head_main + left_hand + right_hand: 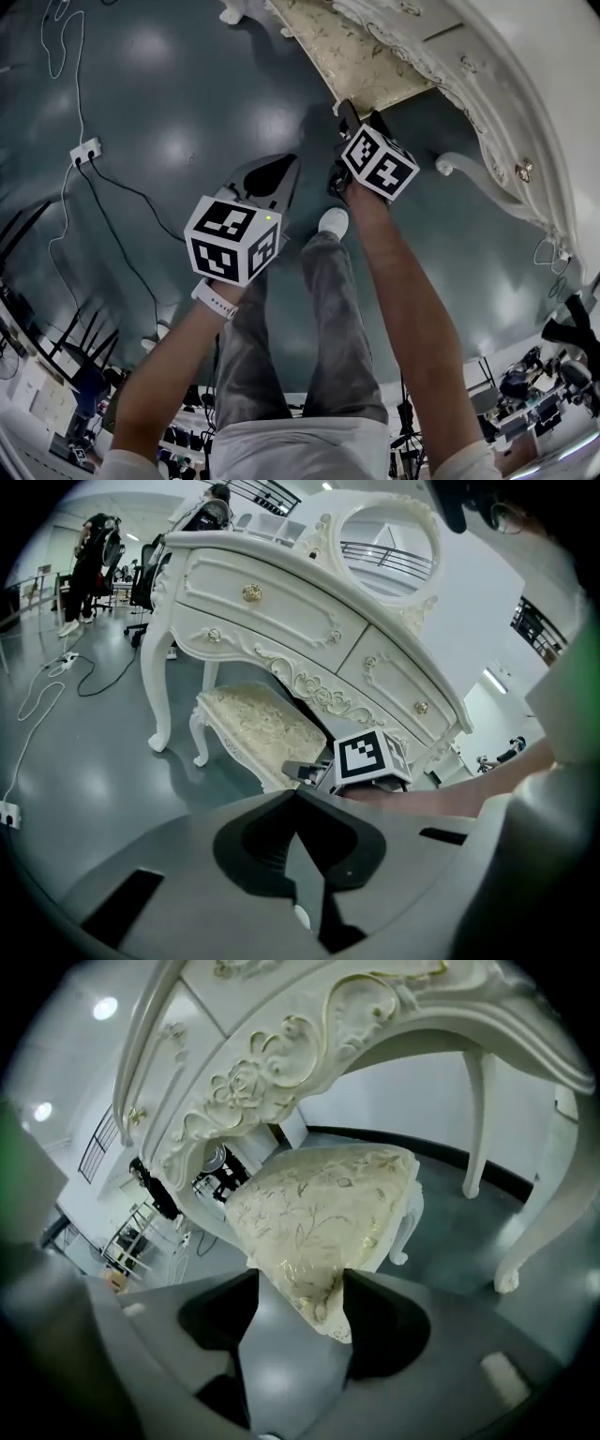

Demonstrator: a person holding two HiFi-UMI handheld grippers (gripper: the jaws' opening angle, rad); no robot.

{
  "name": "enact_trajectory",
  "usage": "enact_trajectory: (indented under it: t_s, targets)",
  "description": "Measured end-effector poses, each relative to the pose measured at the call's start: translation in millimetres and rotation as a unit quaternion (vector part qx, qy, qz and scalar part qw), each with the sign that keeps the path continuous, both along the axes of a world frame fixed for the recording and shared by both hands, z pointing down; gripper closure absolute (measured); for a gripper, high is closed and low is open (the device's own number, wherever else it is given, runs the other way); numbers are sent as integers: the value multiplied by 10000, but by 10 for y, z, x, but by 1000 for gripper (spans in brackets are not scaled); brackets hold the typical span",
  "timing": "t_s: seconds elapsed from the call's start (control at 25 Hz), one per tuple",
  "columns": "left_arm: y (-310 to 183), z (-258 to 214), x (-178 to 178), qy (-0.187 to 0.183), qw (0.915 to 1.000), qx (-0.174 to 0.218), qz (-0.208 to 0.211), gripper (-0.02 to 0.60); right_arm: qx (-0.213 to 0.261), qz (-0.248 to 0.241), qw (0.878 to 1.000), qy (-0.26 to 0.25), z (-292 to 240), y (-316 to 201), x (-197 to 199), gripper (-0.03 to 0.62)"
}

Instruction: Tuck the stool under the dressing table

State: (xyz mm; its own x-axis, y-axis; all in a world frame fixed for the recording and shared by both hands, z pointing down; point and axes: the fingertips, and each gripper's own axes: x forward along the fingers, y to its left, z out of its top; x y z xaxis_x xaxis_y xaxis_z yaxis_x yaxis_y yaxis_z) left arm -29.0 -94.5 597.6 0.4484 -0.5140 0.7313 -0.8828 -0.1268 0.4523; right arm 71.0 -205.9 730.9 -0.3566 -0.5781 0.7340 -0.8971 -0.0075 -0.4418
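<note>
The stool (361,56), white with a floral cream cushion, stands partly beneath the white carved dressing table (487,103). My right gripper (361,117) is at the stool's near corner. In the right gripper view the cushion corner (319,1204) fills the gap between the jaws of the right gripper (302,1279), touching both. My left gripper (286,169) hangs over bare floor, left of the stool, its tips together and empty. The left gripper view looks past the left gripper (296,794) at the stool (262,728), the dressing table (281,602) and the right gripper (302,772).
A curved table leg (469,173) stands right of my right arm. A power strip (84,150) with cables lies on the dark floor at left. The person's legs and a white shoe (333,222) are below the grippers. Office chairs (94,555) stand far behind the table.
</note>
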Motion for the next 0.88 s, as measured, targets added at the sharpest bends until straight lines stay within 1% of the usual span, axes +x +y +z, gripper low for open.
enact_trajectory:
  t_s: [0.08, 0.2, 0.4, 0.44, 0.48, 0.56, 0.72, 0.88]
  targets:
    - [23, 2, -49, 10, 10000, -9, -39, 574, 15, -188, 9990, 413, 33, 38, -14, 310]
    - [47, 17, -149, 7, 10000, -14, -98, 574, 111, -405, 9945, 957, 69, 31, -38, 310]
    - [87, 104, -311, 0, 9997, -23, -241, 574, 99, -510, 9830, 1761, 192, 16, -41, 311]
    - [93, 120, -345, 1, 9996, -31, -287, 574, 73, -522, 9803, 1905, 226, 1, -31, 333]
    - [99, 131, -380, -1, 9994, -37, -336, 574, 61, -541, 9776, 2034, 254, -25, -22, 339]
    - [117, 145, -445, -21, 9991, -46, -424, 574, 103, -541, 9728, 2251, 286, -88, 7, 342]
    - [107, 122, -518, 0, 9990, 10, -451, 574, 325, -465, 9638, 2606, 273, -275, 176, 343]
    - [117, 159, -613, 37, 9982, -15, -593, 574, 563, -805, 9544, 2818, 279, -472, 297, 347]
